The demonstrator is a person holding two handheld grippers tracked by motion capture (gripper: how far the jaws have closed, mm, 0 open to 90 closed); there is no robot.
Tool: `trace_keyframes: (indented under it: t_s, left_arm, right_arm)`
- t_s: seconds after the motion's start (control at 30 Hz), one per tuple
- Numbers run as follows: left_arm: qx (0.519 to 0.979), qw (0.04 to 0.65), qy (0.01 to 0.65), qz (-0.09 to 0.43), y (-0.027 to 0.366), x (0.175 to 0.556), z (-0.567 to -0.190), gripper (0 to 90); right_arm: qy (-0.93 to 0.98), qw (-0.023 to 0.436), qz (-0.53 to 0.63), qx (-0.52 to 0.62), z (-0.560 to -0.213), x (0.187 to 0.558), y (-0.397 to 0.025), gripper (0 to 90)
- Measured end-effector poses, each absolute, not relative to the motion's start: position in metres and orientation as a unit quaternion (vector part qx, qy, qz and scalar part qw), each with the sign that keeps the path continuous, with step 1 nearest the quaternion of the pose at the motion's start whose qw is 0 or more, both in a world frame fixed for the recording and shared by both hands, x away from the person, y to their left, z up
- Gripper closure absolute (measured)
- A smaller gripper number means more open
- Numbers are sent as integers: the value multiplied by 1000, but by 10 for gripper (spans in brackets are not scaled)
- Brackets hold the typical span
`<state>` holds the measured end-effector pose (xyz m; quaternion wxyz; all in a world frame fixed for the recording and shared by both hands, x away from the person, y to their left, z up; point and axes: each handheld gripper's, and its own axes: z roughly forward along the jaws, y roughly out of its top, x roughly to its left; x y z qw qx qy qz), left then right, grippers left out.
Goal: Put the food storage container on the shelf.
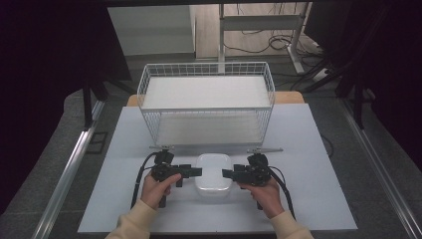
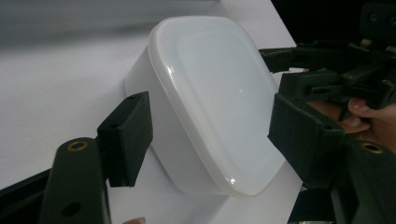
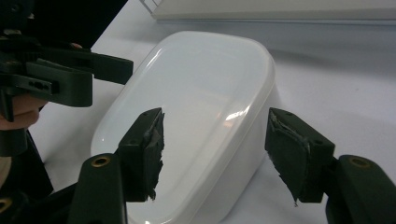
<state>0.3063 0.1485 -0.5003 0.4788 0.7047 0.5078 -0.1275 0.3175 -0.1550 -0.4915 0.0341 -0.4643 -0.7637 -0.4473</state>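
No writing, label, brand or number can be read anywhere. The white box has a plain lid. The wire basket bears no sign either.

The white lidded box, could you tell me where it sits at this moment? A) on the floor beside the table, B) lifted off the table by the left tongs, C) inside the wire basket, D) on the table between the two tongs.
D: the white lidded box rests on the table, in front of the wire basket, with the left tongs and right tongs open at either side.
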Motion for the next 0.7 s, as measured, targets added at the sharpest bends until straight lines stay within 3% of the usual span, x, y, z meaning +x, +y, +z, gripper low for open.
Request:
trace_keyframes:
  t_s: [0.37, 0.7]
  left_arm:
    - [694, 471, 518, -166, 144, 311, -514, 346]
    - [692, 470, 525, -157, 145, 308, -509, 524]
  right_arm:
    - [-762, 49, -441, -472, -495, 318, -152, 417]
    - [-742, 70, -446, -496, -494, 318, -159, 597]
